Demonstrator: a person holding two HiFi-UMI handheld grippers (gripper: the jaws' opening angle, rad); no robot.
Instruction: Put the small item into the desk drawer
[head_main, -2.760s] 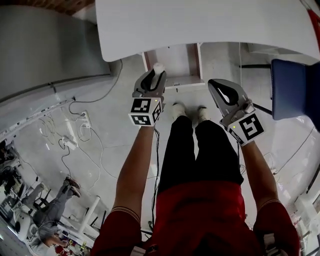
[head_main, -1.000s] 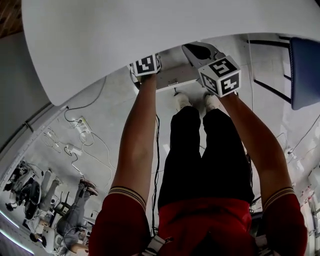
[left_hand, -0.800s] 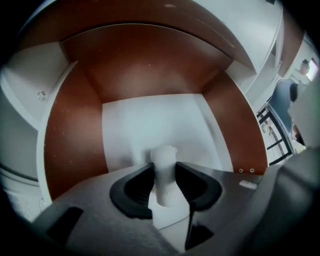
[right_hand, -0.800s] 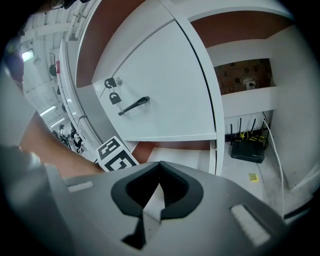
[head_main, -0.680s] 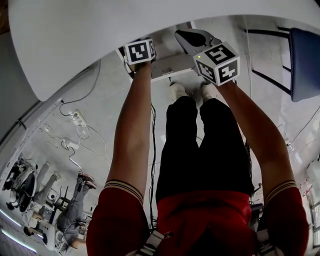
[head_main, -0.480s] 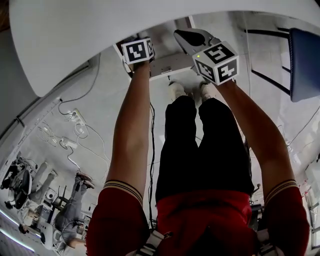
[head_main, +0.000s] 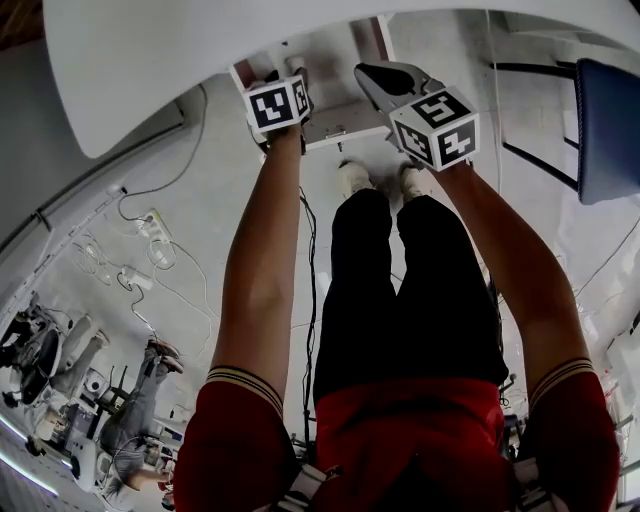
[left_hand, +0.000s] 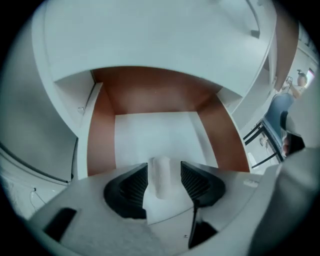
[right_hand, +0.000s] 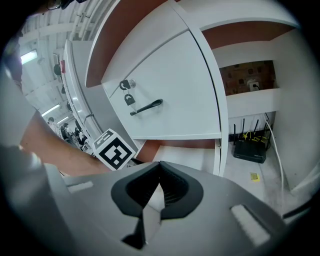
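Note:
The small item (left_hand: 161, 182) is a short white cylinder standing between the jaws of my left gripper (left_hand: 164, 168). Those jaws are opening, and a thin gap shows on each side of the item. Below it lies the open desk drawer (left_hand: 155, 132), with a white bottom and brown side walls. In the head view my left gripper (head_main: 285, 85) reaches under the white desk top (head_main: 180, 70) over the drawer (head_main: 340, 128). My right gripper (head_main: 378, 78) hangs just to the right of it, and its jaws (right_hand: 160, 165) are shut with nothing between them.
In the right gripper view a white cabinet door (right_hand: 165, 90) with a dark handle (right_hand: 146, 106) and a lock stands beside the drawer. A black router (right_hand: 251, 149) sits on the floor. A blue chair (head_main: 608, 130) is at the right, and cables (head_main: 150, 260) lie on the floor at the left.
Both grippers have moved from in front of the desk to under its top, the left one carrying the white item over the drawer. In the last second they stay nearly still.

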